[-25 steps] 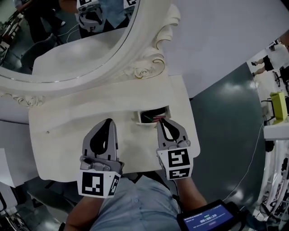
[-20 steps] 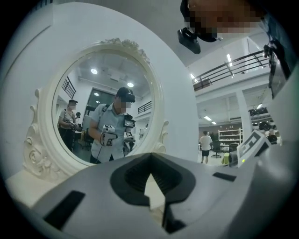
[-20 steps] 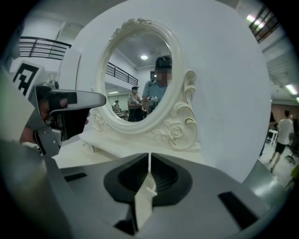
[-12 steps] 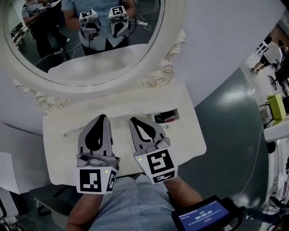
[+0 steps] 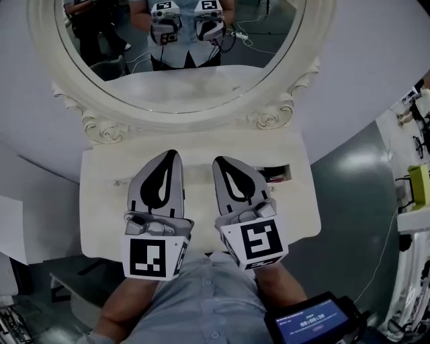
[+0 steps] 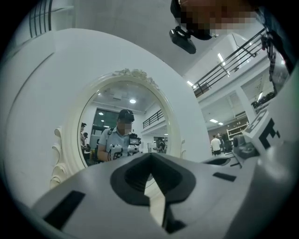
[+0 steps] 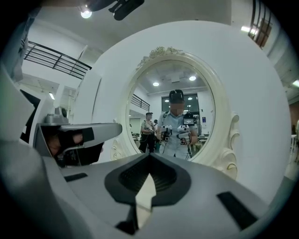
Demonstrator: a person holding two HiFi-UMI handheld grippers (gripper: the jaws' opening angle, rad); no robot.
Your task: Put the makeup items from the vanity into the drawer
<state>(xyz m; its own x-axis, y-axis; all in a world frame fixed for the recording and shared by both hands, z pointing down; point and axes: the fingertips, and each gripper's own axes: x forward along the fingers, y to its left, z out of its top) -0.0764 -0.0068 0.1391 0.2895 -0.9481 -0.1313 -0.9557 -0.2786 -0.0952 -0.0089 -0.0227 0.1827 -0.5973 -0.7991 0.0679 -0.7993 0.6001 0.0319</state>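
We find the head view dim and greyish. The pale vanity top (image 5: 101, 222) is evenly lit without hard shadows, and the lens bows the mirror (image 5: 181, 60) at the far edge. Both gripper views are brighter and ringed by black fisheye corners. Ceiling lamps (image 7: 85, 12) glare near the top, straight lines curve outward, and whatever sits closest to the lens is soft.
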